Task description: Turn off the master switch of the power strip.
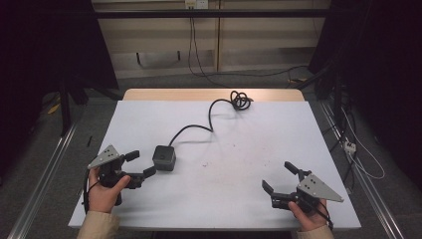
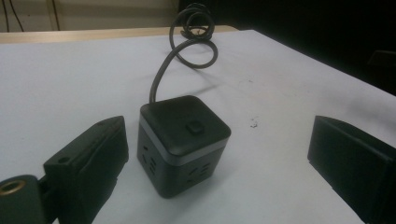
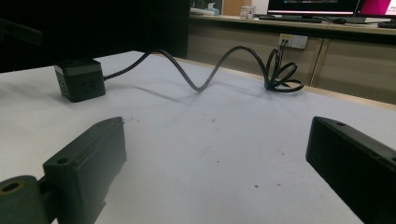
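The socket cube (image 1: 164, 158) is seen just beyond the open left claw (image 1: 141, 164), nearer the worktop's left edge; the right claw (image 1: 278, 178), also open, is held well apart.

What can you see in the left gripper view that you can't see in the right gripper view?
The left gripper view looks down on the top of the black cube socket, so you can see its little square button, and the cube sits between the open left gripper. The right gripper view shows computer screens and a wall outlet far behind, with bare table between the open right gripper. Both show the cube, its cable with the coiled end, and the white table.
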{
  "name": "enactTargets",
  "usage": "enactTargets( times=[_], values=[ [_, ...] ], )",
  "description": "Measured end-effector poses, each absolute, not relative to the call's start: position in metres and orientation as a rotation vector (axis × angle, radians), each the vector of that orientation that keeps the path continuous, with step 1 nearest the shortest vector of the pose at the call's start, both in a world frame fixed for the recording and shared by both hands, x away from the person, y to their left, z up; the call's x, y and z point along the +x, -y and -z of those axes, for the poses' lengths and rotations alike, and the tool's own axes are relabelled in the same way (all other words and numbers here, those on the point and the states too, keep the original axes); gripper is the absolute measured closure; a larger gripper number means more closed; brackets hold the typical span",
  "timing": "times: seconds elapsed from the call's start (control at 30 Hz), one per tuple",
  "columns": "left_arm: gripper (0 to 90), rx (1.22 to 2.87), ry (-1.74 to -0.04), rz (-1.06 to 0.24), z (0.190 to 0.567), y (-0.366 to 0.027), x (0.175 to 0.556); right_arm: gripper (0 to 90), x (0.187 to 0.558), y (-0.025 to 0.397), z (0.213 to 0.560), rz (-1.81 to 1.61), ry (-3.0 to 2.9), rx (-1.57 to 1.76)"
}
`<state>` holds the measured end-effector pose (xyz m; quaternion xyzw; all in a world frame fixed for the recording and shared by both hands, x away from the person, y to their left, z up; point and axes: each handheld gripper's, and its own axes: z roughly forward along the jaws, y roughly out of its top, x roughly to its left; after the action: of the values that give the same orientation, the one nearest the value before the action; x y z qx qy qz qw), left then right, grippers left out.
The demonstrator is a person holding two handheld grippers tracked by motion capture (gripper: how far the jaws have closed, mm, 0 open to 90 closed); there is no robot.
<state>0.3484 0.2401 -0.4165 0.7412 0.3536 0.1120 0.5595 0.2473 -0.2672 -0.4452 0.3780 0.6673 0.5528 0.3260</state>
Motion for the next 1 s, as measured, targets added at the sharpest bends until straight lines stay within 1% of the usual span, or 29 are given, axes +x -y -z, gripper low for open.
enactTargets(
  times=[1.0],
  values=[
    [4.8, 1.747, -0.849, -0.297, 0.430, -0.248, 0.342, 4.5, 0.247, 0.268, 0.446, -1.451, -1.752, 0.997]
  ],
)
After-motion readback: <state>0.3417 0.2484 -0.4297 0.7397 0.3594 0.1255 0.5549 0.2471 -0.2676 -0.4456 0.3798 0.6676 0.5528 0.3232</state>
